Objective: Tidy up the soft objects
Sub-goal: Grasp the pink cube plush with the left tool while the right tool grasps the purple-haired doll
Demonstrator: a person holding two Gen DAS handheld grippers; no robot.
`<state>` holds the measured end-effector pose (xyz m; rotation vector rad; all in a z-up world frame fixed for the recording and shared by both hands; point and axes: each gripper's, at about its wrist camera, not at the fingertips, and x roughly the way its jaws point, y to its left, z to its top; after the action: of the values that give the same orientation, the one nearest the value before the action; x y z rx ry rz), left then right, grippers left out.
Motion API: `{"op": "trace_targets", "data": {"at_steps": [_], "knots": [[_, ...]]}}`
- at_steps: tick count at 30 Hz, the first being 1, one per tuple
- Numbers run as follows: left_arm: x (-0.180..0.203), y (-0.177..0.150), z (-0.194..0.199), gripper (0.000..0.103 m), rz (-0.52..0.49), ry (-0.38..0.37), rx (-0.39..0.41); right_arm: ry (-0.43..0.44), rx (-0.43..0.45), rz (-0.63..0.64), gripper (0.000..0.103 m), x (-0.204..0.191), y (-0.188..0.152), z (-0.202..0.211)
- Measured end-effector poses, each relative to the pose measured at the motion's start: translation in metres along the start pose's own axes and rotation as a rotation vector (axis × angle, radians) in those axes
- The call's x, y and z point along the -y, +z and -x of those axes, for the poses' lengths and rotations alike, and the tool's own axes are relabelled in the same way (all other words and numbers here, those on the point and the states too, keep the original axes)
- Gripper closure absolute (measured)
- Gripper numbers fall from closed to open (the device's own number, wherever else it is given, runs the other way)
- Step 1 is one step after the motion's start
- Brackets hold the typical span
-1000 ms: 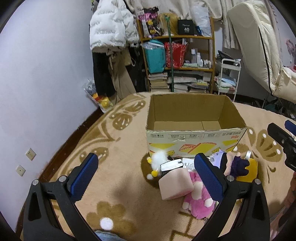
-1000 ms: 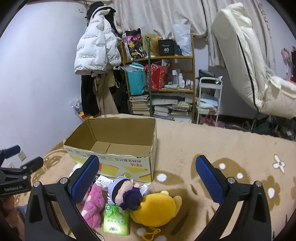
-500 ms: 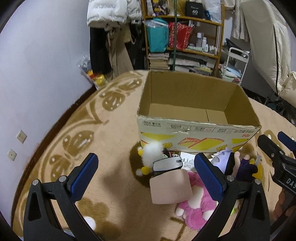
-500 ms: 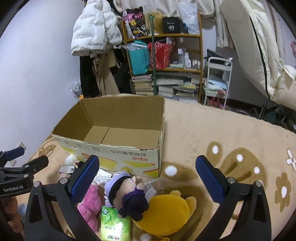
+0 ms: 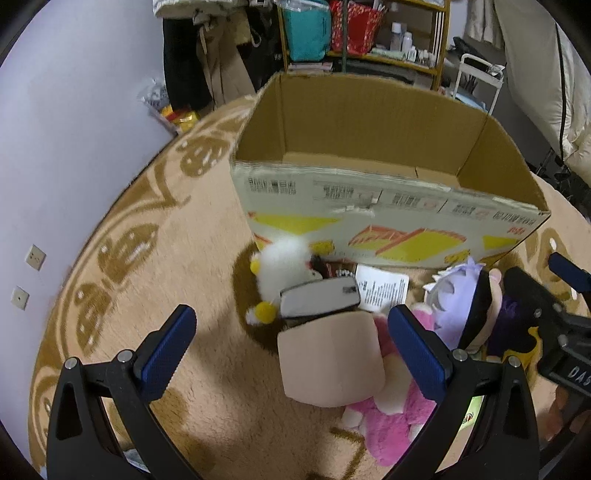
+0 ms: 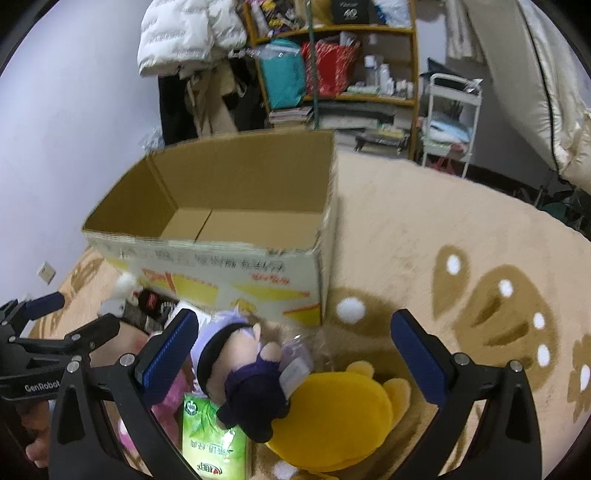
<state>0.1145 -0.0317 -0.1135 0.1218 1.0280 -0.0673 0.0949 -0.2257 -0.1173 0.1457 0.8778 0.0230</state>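
Note:
An open cardboard box (image 5: 388,206) (image 6: 229,266) stands on the rug with a heap of soft toys in front of it. In the left wrist view my left gripper (image 5: 291,343) is open above a pale pink cushion (image 5: 328,362), with a white fluffy toy (image 5: 284,266), a pink plush (image 5: 388,424) and a purple-haired doll (image 5: 461,299) around it. In the right wrist view my right gripper (image 6: 295,350) is open over the purple-haired doll (image 6: 243,369), a yellow plush (image 6: 340,417) and a green tissue pack (image 6: 210,443).
A black-and-white packet (image 5: 319,302) and a printed paper (image 5: 382,288) lie by the box. A cluttered shelf (image 6: 332,62), a white cart (image 6: 450,118) and a hanging white jacket (image 6: 184,33) line the far wall. The patterned rug (image 6: 480,258) stretches to the right.
Both grippers have come down and forward toward the toy heap, so the box and toys look larger. Both stay open, holding nothing.

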Motion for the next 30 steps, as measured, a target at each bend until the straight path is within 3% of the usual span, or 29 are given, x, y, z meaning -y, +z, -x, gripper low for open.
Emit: {"op": "trace_targets", "data": {"at_steps": [13, 20, 24, 25, 27, 29, 30], "knots": [[0.002, -0.011, -0.018, 0.001, -0.002, 0.029, -0.099, -0.001, -0.084, 0.082, 0.0, -0.017, -0.011, -0.02], [0.0, -0.016, -0.018, 0.02, 0.018, -0.024, -0.127, 0.011, -0.119, 0.114, 0.0, -0.025, -0.016, -0.027], [-0.002, -0.019, -0.017, 0.034, 0.032, -0.071, -0.142, 0.039, -0.135, 0.128, 0.011, -0.03, -0.018, -0.028], [-0.002, -0.02, -0.017, 0.042, 0.034, -0.085, -0.148, 0.048, -0.138, 0.132, 0.013, -0.033, -0.019, -0.028], [-0.003, -0.022, -0.017, 0.057, 0.049, -0.143, -0.165, 0.074, -0.144, 0.14, 0.028, -0.036, -0.02, -0.027], [-0.006, -0.021, -0.015, 0.062, 0.067, -0.147, -0.154, 0.102, -0.148, 0.136, 0.041, -0.039, -0.021, -0.026], [-0.007, -0.022, -0.014, 0.063, 0.067, -0.146, -0.15, 0.1, -0.151, 0.13, 0.041, -0.04, -0.021, -0.025]]}}
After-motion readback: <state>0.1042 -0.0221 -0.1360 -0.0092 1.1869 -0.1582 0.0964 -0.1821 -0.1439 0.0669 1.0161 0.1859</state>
